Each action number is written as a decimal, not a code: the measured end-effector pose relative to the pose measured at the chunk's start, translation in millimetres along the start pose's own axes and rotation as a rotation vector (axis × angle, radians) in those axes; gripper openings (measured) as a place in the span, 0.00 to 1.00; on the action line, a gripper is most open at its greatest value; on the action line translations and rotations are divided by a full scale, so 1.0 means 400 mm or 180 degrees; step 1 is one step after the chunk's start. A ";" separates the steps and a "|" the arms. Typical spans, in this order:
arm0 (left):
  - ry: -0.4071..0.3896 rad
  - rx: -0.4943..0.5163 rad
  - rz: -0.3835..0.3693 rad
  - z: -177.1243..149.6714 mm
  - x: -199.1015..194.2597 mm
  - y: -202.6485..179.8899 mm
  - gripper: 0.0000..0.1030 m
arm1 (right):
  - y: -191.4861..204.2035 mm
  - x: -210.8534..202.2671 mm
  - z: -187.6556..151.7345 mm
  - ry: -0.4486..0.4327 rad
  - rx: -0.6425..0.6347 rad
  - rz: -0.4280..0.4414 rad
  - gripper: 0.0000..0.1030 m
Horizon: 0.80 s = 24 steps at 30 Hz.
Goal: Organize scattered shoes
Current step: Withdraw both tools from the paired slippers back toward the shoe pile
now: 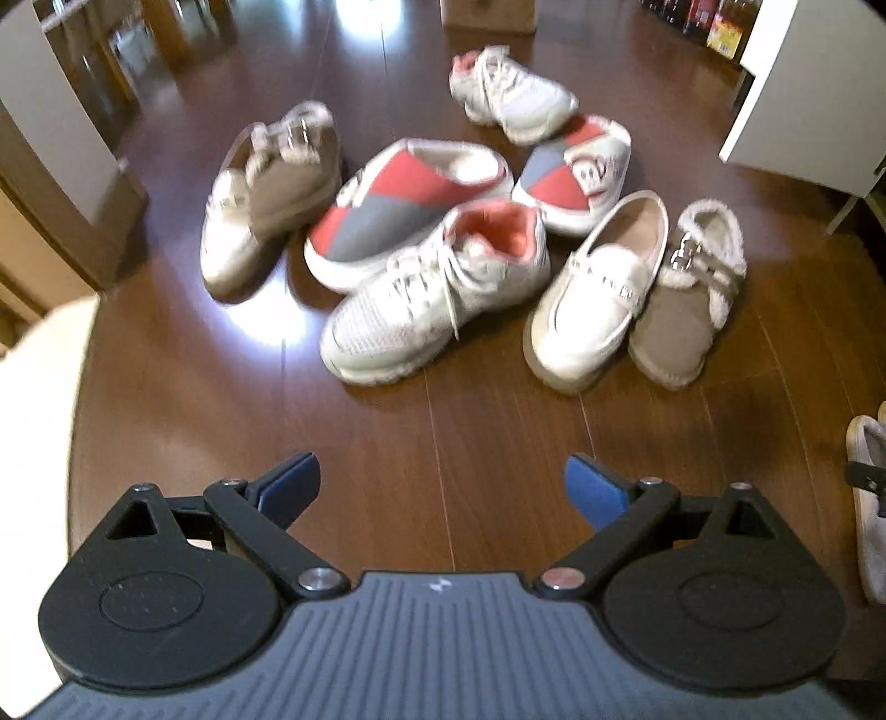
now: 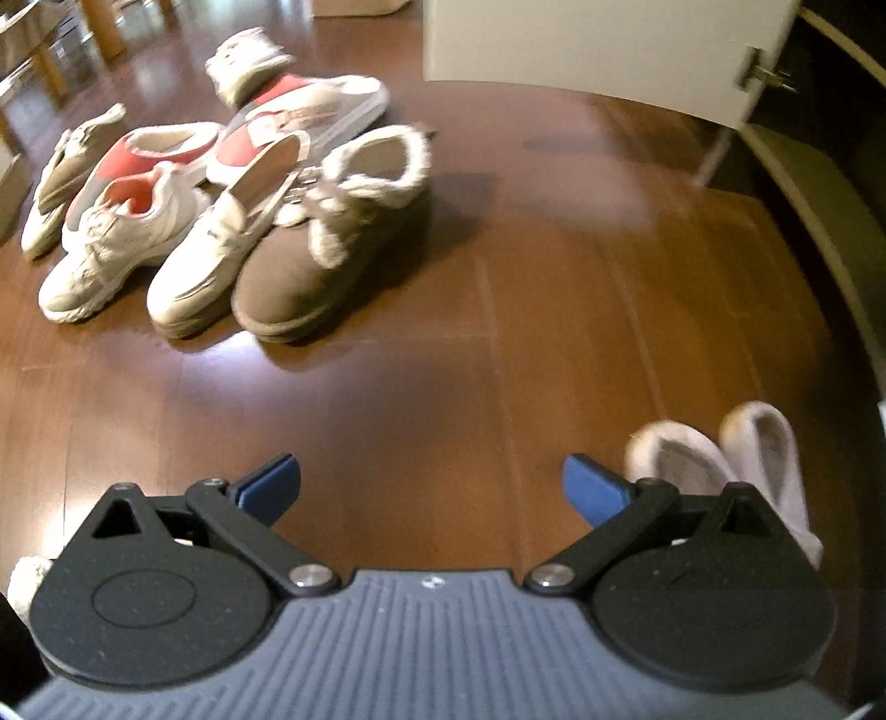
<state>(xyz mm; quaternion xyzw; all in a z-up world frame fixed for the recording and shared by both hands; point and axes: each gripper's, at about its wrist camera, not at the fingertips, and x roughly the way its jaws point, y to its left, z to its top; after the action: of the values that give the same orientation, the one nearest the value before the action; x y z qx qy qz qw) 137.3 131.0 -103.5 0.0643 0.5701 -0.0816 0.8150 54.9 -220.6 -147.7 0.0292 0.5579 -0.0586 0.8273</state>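
Several shoes lie in a loose pile on the dark wooden floor. In the left wrist view a white sneaker with a coral lining (image 1: 432,299) is nearest, with a white loafer (image 1: 595,293) and a brown fleece-lined shoe (image 1: 686,299) to its right. Behind them lie two red-and-grey slippers (image 1: 404,205) (image 1: 576,171), a second white sneaker (image 1: 512,94) and a second brown fleece shoe (image 1: 266,194). My left gripper (image 1: 442,484) is open and empty, short of the pile. My right gripper (image 2: 432,482) is open and empty, with the brown fleece shoe (image 2: 332,238) ahead to its left.
A white cabinet door (image 2: 598,50) stands open at the right, also in the left wrist view (image 1: 814,94). A pair of pale slippers (image 2: 720,459) sits by my right gripper. A cardboard box (image 1: 487,14) stands at the back. Wooden furniture (image 1: 66,166) lines the left.
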 end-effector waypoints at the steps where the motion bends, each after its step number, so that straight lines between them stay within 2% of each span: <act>1: 0.0021 0.0004 0.0000 -0.002 0.008 0.002 0.94 | 0.015 0.012 0.009 0.0012 -0.0026 0.0038 0.97; 4: 0.0067 0.0008 0.0049 -0.006 0.031 0.008 0.94 | 0.060 0.043 0.033 0.0038 -0.0139 0.0161 0.97; 10: 0.0093 -0.0144 -0.0015 -0.009 0.056 0.038 0.94 | 0.115 0.082 0.065 0.0077 -0.0272 0.0268 0.97; 20: 0.0112 -0.0374 0.0064 -0.010 0.092 0.101 0.94 | 0.168 0.131 0.095 0.0205 -0.0453 0.0255 0.97; 22: 0.0105 -0.0450 0.0082 -0.011 0.094 0.123 0.94 | 0.190 0.139 0.112 0.0220 -0.0529 0.0315 0.97; 24: 0.0089 -0.0537 0.0098 -0.016 0.097 0.147 0.94 | 0.229 0.148 0.149 0.0186 -0.0614 0.0517 0.97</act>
<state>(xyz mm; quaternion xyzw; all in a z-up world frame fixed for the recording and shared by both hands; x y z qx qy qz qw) 156.4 187.4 -141.4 0.0053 0.5852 -0.0199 0.8107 143.4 -140.5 -181.8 -0.0038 0.5807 0.0634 0.8117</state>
